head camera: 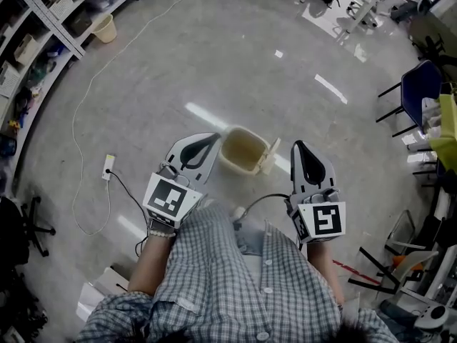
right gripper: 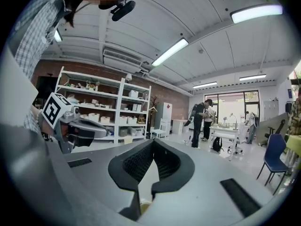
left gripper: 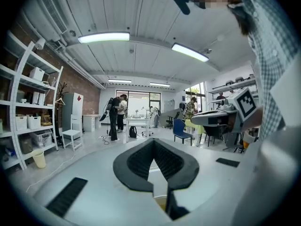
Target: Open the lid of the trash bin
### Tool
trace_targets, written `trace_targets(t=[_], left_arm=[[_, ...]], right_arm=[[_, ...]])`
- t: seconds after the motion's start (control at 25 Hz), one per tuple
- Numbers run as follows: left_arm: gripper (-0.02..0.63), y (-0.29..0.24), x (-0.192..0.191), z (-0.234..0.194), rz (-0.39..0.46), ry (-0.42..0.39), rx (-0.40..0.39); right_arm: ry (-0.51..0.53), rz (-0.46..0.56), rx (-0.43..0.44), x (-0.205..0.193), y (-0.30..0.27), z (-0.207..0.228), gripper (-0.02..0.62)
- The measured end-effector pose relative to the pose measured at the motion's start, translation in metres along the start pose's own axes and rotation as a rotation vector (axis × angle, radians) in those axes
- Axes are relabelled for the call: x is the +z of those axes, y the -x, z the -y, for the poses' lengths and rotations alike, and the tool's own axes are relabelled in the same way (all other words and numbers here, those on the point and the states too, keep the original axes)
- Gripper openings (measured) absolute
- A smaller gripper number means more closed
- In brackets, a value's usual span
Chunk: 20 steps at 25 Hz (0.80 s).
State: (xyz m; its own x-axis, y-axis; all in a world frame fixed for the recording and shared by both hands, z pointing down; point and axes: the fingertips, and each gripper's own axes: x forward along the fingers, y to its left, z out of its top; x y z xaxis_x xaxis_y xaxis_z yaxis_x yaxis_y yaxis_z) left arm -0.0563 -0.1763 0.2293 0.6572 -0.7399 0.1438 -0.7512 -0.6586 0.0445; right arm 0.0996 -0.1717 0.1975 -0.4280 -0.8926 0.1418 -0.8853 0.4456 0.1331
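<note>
Grey and black, the two grippers are held out in front of the person, one in each hand. The left gripper (head camera: 207, 143) points to about 1 o'clock. The right gripper (head camera: 300, 152) points to about 12 o'clock. Each one has a marker cube at the back, so there are two cubes: one on the left (head camera: 171, 197) and one on the right (head camera: 325, 220).

In the left gripper view the two black pads (left gripper: 136, 161) meet at the tip, and nothing is between them. In the right gripper view its two pads (right gripper: 131, 166) meet at the tip too, and hold nothing. Both grippers are closed and empty.

One tan trash bin (head camera: 232, 164) stands on the grey floor (head camera: 235, 63) between the two gripper tips, at 12 o'clock from the person. Neither gripper touches it. The bin stands up straight. Its long way runs up and down, and its mouth points up at the camera, so the inside shows. Its one lid (head camera: 270, 156) is tipped up at the bin's 3 o'clock side and does not cover the mouth.

Farther out there is:
- one power strip (head camera: 108, 166) at 9 o'clock from the left gripper, with a white cable (head camera: 107, 70) running away to 12 o'clock
- one small tan bucket (head camera: 105, 27) far off at 10 o'clock, by the shelves (head camera: 43, 20)
- one blue chair (head camera: 418, 91) at 2 o'clock

The person's checked shirt (head camera: 228, 277) fills the 6 o'clock edge.
</note>
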Motion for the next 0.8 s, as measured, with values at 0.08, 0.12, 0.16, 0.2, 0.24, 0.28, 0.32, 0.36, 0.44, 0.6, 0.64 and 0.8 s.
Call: trace_targets(t=[0.08,0.12,0.16,0.2,0.24,0.28,0.32,0.36,0.44,0.6,0.64,0.8], left_arm=[[0.005,0.0002,0.0028,-0.0006,0.000,-0.009,0.004],[0.006,-0.0001,0.0033,-0.0001,-0.002,-0.008,0.005],[0.005,-0.0001,0.0028,0.0010,-0.004,-0.003,0.001],[0.005,0.0004,0.0019,0.0019,-0.005,0.002,-0.005],[0.005,0.0015,0.0013,0.0021,-0.006,0.004,-0.008],[0.006,0.0026,0.0008,0.0018,-0.008,0.002,-0.010],[0.005,0.0034,0.0005,0.0014,-0.008,-0.004,-0.011],[0.005,0.0041,0.0002,0.0011,-0.008,-0.011,-0.011],[0.005,0.0052,-0.0007,0.0008,-0.009,-0.011,-0.011],[0.005,0.0064,-0.0010,0.0006,-0.014,-0.018,-0.013],[0.005,0.0065,-0.0009,0.0010,-0.015,-0.026,-0.014],[0.005,0.0081,-0.0013,0.0020,-0.025,-0.026,-0.013]], right_arm=[[-0.006,0.005,-0.011,0.0008,0.0006,0.0018,0.018],[-0.009,0.004,-0.015,0.0001,0.0009,0.0030,0.018],[-0.012,0.001,-0.018,-0.0009,0.0010,0.0037,0.018],[-0.014,-0.002,-0.020,-0.0017,0.0007,0.0035,0.018],[-0.014,-0.004,-0.020,-0.0021,0.0003,0.0026,0.018],[-0.014,-0.005,-0.020,-0.0022,0.0000,0.0014,0.018],[-0.013,-0.006,-0.020,-0.0024,0.0001,0.0003,0.018],[-0.014,-0.005,-0.020,-0.0028,0.0004,-0.0005,0.018],[-0.018,-0.005,-0.021,-0.0041,0.0011,-0.0022,0.018],[-0.028,-0.012,-0.023,-0.0059,0.0013,-0.0049,0.018],[-0.029,-0.010,-0.024,-0.0055,0.0014,-0.0050,0.018],[-0.021,-0.015,-0.033,-0.0051,0.0008,-0.0028,0.018]])
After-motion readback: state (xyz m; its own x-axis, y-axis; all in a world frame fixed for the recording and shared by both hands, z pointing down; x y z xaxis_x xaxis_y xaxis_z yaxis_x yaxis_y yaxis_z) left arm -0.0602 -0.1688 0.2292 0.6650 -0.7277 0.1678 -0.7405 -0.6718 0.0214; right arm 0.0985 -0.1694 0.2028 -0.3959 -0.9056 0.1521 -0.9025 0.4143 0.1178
